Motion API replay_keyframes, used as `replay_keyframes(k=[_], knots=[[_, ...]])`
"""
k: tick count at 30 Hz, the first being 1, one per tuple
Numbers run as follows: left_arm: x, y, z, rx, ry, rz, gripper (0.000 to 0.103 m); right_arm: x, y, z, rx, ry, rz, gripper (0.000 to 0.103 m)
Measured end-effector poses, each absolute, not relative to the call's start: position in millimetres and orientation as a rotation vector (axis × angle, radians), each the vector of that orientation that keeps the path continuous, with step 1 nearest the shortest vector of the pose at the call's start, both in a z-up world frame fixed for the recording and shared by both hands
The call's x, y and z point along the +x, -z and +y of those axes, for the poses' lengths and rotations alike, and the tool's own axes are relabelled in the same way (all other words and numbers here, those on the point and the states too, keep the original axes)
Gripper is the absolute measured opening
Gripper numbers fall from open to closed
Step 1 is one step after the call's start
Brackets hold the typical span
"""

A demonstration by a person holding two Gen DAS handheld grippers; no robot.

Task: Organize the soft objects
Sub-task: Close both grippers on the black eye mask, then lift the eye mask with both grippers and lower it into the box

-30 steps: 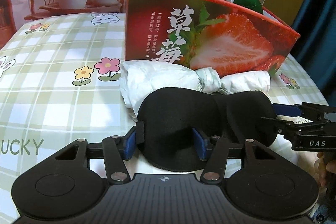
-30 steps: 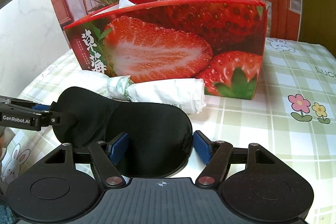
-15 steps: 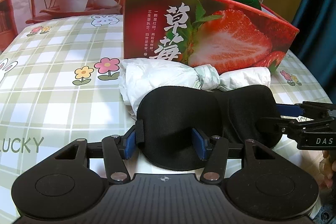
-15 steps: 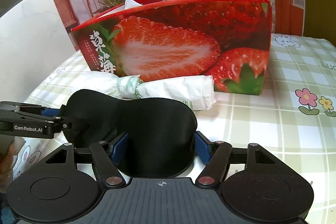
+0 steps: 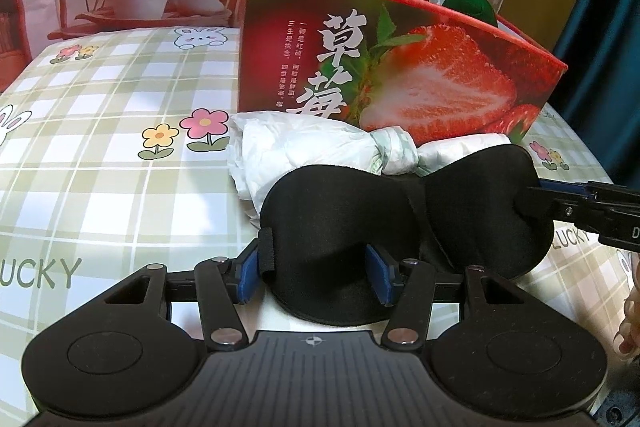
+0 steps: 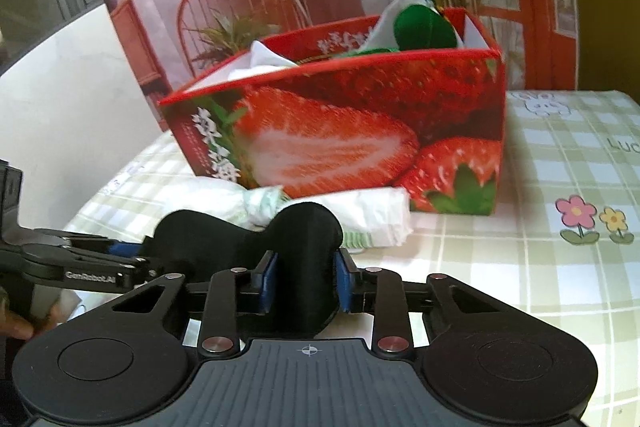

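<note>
The black eye mask [image 5: 400, 223] lies on the checked tablecloth [image 5: 100, 131] against a white tied bag [image 5: 312, 147] before the strawberry box [image 5: 400, 67]; the left gripper [image 5: 314, 277] clamps one cup; the right gripper [image 6: 306, 283] is closing, pads squeezing the other.

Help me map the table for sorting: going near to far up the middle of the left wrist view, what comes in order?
Left gripper → black padded eye mask → crumpled white plastic bag → red strawberry-print cardboard box.
</note>
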State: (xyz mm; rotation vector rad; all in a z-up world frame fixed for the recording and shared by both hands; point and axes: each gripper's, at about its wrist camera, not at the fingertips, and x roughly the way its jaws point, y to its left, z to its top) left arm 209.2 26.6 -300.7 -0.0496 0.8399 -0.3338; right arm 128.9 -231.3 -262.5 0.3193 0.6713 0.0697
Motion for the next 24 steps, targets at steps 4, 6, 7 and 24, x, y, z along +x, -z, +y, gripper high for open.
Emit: replay_keyframes(k=[4,6,7,24], knots=[[210,299,30,-0.059,0.335,0.854,0.042,129,257,-227,0.299,-0.081,0.658,0.021],[210,297,34,-0.070,0.336,0.853,0.038,128,254,-226,0.293,-0.088,0.648,0.019],[210,296,36,-0.077,0.334,0.850,0.035,128,253,-226,0.289,-0.091,0.644,0.017],[194,276,34,-0.102,0.381,0.791,0.024,126,243,-219,0.249,-0.073,0.655,0.014]])
